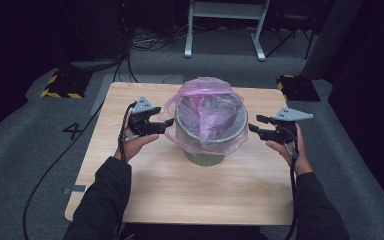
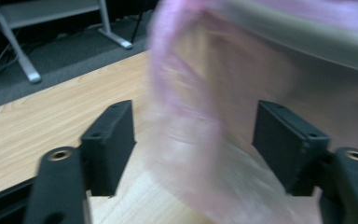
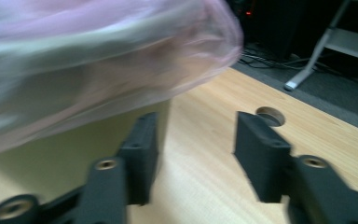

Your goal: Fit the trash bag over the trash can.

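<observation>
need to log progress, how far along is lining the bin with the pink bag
Mostly done, it seems: the pink bag sits inside the bin and its edge is folded over the rim all round. Both the left gripper and right gripper stand open beside the bin, holding nothing; bag film hangs loose between the left one's jaws. Left: perhaps smoothing the bunched plastic at the back.

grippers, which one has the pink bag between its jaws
The left gripper: loose pink bag film hangs between its open jaws. The right gripper has bare table between its jaws.
</observation>
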